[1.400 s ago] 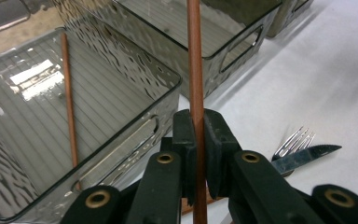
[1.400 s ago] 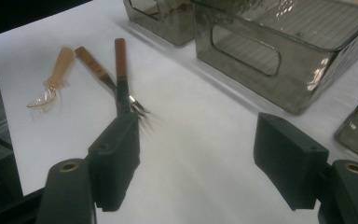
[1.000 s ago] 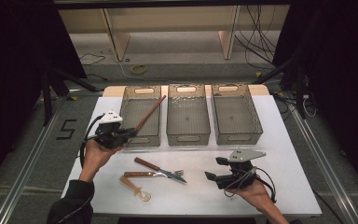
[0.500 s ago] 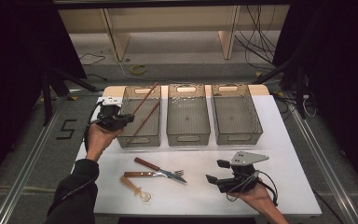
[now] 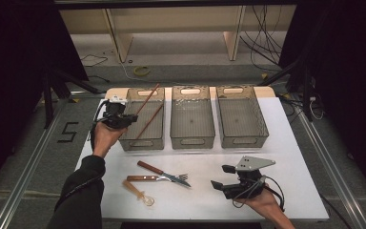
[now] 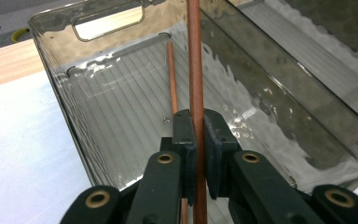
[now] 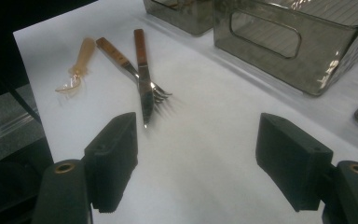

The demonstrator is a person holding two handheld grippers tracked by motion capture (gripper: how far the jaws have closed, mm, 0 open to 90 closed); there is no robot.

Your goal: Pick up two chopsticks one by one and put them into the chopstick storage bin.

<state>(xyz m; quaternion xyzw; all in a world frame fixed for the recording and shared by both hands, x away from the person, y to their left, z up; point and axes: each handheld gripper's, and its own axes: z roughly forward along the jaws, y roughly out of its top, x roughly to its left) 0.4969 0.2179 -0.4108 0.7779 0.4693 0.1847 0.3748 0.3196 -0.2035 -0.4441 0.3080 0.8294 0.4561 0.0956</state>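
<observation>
A: So, L gripper (image 5: pixel 124 119) is clamped on a chopstick (image 6: pixel 195 70), held over the left bin (image 5: pixel 143 141) at the far-left part of the table (image 5: pixel 295 157). 2nd chopstick (image 6: pixel 171 74) lies inside that bin already.

B: Right. In the left gripper view the stick runs straight up betw. the pads, upper end past the bin's far wall. In the high view it slants, top end poking over the far rim.

A: Best way to finish, imo: lower the hand so the near end sits inside the walls, tilt the stick flatter, line it up w/ the one on the floor, then open. Let go too high and it could bounce or hang on the rim.

B: Agreed. Also keep the jaws clear of the near wall when they spread.

A: R gripper (image 7: pixel 196 163)?

B: Jaws wide, nothing betw. them, low over the table near its near-right corner. Knife (image 7: pixel 143 79) + fork (image 7: pixel 126 65) lie crossed ahead of it, plastic spoon (image 7: pixel 77 65) beyond, toward the near-left edge.

A: Mid bin (image 5: pixel 192 119) and right bin (image 5: pixel 240 117) look empty; prob. for those.
</observation>
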